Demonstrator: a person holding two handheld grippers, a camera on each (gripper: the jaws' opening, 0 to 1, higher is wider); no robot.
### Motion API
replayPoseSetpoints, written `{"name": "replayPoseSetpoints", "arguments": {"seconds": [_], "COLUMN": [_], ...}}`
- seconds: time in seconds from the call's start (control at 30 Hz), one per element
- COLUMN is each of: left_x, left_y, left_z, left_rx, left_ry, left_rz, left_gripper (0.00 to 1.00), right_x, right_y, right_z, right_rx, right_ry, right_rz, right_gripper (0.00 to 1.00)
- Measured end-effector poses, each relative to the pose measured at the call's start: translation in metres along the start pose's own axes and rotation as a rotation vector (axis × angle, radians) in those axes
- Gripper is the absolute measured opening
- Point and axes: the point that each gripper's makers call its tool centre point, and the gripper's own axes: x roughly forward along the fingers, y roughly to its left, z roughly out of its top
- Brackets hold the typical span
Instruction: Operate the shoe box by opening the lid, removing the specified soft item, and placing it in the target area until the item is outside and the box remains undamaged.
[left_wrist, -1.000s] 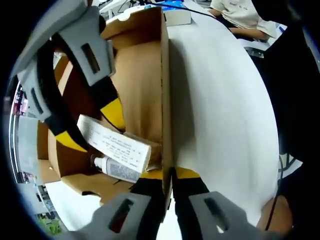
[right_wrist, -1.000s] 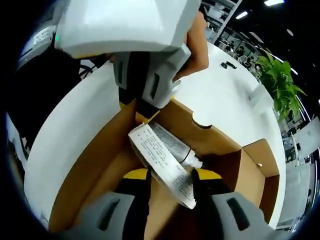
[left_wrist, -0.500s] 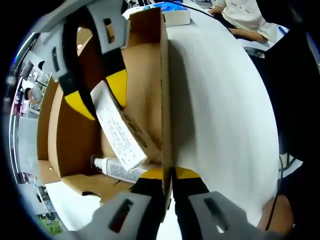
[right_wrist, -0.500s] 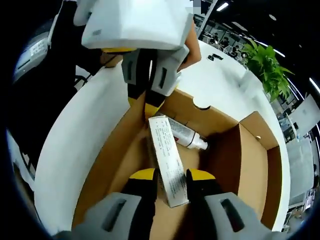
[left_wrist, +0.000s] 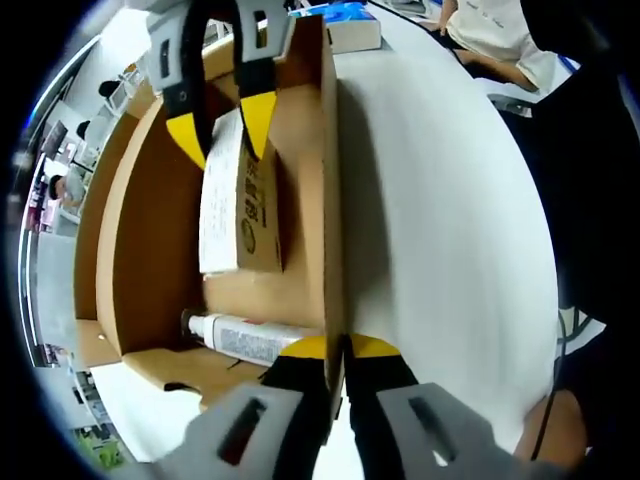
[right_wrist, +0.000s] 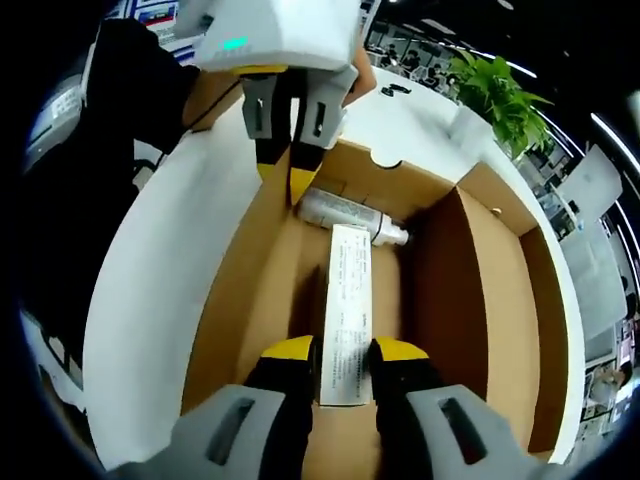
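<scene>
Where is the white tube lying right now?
In the right gripper view, the white tube lies on the shoe box floor against its far end wall, beyond the held carton.

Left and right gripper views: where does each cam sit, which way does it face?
Left gripper view: rides the left gripper, shut on the box wall, looking along it; right gripper, carton, tube show.
Right gripper view: rides the right gripper, looking down into the box from the opposite end; jaws shut on the carton; left gripper, a hand behind it.
Shared: box, carton, tube, both grippers, white table.
</scene>
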Motion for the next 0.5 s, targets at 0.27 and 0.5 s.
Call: {"name": "replayPoseSetpoints", "arguments": {"seconds": [0.27,0.5], "left_x": [0.0,-0.001], "left_y": [0.0,0.0], "left_z": [0.001,0.001], "left_rx": [-0.001,-0.001], "left_ry": [-0.014,-0.017], "left_rz": [0.0,-0.002], "left_gripper": [0.04,0.04], "right_x": [-0.008,-0.018], "right_y": [0.004,0.0], "right_z": [-0.01,-0.028], "right_rx": [0.089,0.152], "right_ry": [-0.001,-0.003], "right_rz": [-0.021,-0.048], "right_gripper": [0.21,0.21]}}
